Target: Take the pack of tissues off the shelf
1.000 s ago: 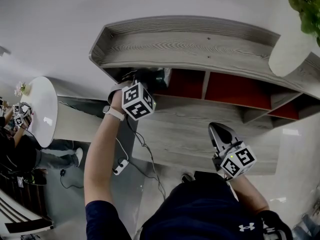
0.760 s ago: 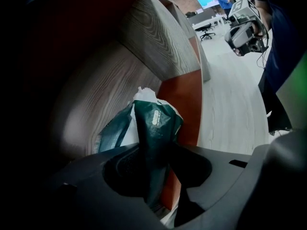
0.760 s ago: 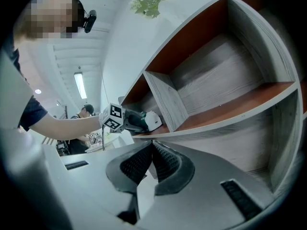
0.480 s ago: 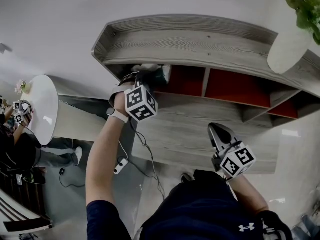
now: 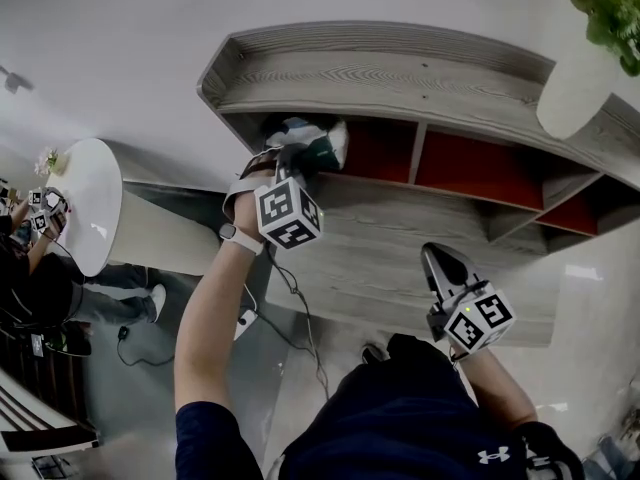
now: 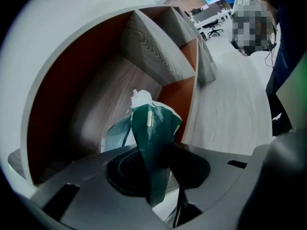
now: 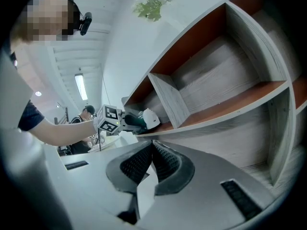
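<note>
Plain white wall is seen behind a curved grey wood-grain shelf (image 5: 380,73), and its compartments are backed in red-brown. The pack of tissues (image 5: 318,144), dark green with a bit of white poking out on top, is found at the open front of the shelf's left end compartment. It's pinched by the left gripper (image 6: 156,169): the green wrap is squeezed into a narrow crumpled fold between the fingers (image 6: 122,169), which have just been closing on it. Whether the pack is touching the shelf board can't be told. The right gripper (image 7: 152,159) is held in front of the shelf's lower panel, well apart from the pack. Its fingers are pressed together and nothing is caught between them. A white vase (image 5: 575,93) with a plant (image 5: 612,8) is seen at the right end of the shelf's top. A round white table (image 5: 90,213) is seen off to the shelf's left, lower down. A cable (image 5: 292,313) is hung down in front of the shelf.
</note>
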A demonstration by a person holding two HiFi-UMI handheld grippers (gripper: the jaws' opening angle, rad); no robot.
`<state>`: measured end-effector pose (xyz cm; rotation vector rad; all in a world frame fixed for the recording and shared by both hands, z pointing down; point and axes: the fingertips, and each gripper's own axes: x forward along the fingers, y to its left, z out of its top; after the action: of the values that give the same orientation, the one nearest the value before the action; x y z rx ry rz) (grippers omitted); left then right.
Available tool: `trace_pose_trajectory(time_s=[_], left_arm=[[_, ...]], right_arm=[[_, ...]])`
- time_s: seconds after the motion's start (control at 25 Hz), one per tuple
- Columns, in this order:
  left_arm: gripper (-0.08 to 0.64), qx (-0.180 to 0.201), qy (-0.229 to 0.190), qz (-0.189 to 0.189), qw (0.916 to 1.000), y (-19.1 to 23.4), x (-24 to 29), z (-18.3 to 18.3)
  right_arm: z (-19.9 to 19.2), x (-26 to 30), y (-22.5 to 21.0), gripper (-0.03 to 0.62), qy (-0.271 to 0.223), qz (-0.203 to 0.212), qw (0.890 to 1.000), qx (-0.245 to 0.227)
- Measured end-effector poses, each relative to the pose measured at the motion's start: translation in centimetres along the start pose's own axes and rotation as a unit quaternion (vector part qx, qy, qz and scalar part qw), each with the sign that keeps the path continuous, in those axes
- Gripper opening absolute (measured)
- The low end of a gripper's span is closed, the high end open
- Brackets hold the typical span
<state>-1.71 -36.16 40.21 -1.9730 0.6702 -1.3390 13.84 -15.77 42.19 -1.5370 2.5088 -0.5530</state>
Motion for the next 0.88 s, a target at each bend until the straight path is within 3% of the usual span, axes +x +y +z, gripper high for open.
trace_pose_trajectory(time_s=[0.88], left_arm=[[0.126,-0.023,-0.024,0.072,0.9969,-7.5,-11.1,-1.9]], right_arm=[[-1.9,-0.9,4.6,0.012,0.028,0.053,0.998,-0.003]])
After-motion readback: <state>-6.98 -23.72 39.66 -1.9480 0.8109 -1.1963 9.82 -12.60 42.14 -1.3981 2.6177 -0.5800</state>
